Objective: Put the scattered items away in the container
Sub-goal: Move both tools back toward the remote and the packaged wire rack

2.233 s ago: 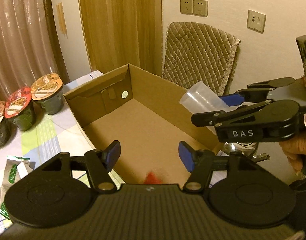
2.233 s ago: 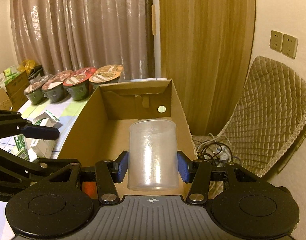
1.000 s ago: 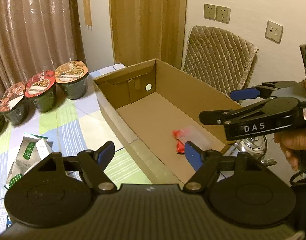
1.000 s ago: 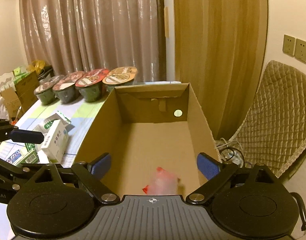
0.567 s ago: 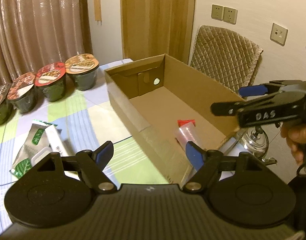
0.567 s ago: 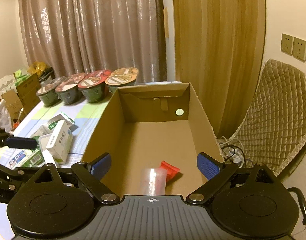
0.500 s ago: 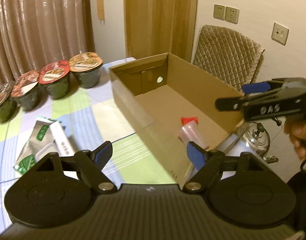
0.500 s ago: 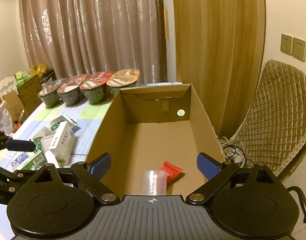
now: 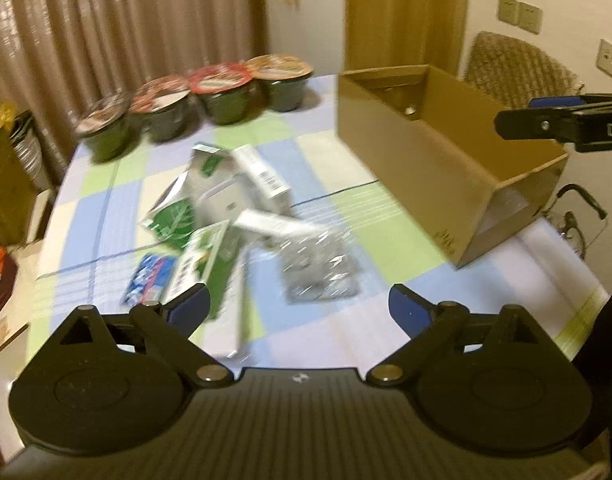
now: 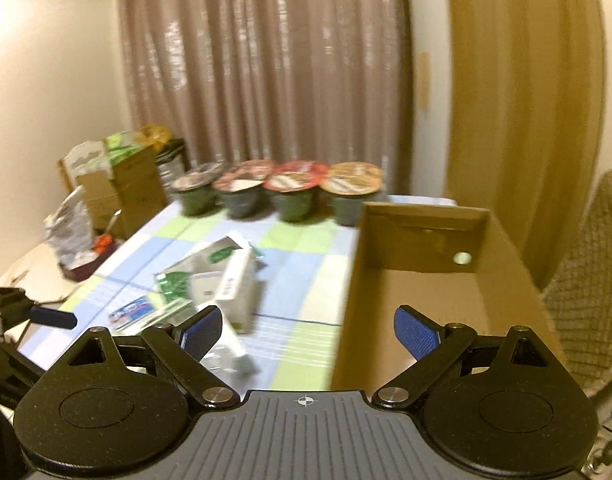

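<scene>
Left claw (image 9: 300,306): jaws spread wide, nothing between them, hanging above the bench (image 9: 338,168) over the scattered pile. Right claw (image 10: 308,332): likewise wide apart and empty, poised at the near left wall of the cardboard box (image 10: 438,280). Items outstanding, as I read them through the motion blur: one silvery blister pack (image 9: 318,266) nearest my left claw; one white carton (image 9: 262,178) tipped across the heap; one green-leaf sachet (image 9: 174,220); one green and white packet (image 9: 204,256); one small blue-printed packet (image 9: 150,282). All lie overlapping on the checked cloth, well apart from the box. Four lidded noodle bowls (image 9: 222,92) stand in a row at the far edge. Box contents: hidden from both views. Hazards, in my judgement: the blister pack lies flat and slick, so my fingers may skate off it or pinch cloth; overlapping packets may lift together and drop short of the box.
</scene>
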`<state>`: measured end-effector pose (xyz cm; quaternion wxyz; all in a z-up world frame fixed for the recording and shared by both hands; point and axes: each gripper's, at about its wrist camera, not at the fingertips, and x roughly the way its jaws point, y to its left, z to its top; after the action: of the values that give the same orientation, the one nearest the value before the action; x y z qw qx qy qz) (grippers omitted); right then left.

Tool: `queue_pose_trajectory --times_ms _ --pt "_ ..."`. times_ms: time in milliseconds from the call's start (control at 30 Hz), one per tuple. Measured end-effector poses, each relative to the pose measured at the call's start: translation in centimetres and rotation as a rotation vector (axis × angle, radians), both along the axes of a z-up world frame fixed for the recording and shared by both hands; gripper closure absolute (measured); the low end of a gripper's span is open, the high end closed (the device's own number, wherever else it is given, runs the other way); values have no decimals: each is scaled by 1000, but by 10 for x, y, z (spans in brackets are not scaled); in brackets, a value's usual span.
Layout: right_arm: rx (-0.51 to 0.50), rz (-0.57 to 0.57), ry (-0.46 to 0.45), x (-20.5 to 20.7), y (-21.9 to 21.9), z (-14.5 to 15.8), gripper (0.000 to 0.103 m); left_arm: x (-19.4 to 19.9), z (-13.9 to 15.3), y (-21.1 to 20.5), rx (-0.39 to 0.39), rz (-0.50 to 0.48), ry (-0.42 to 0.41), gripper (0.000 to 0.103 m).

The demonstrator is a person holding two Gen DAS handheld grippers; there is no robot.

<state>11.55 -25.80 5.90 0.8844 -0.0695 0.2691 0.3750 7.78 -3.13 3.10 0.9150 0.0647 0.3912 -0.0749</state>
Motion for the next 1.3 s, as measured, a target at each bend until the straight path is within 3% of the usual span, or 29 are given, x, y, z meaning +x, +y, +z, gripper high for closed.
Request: queue_pose_trajectory --times_ms 333,600,1033,1300 --pt "-108 153 -29 -40 50 -21 5 -20 -6 42 6 73 20 1" --pt "-165 182 17 -44 72 -45 5 -11 -12 52 -4 69 17 1" --pt "-132 3 226 -26 103 -94 5 21 -34 72 -17 17 54 2" --pt "-115 -73 282 -19 118 -120 5 44 -69 82 -20 -27 123 2"
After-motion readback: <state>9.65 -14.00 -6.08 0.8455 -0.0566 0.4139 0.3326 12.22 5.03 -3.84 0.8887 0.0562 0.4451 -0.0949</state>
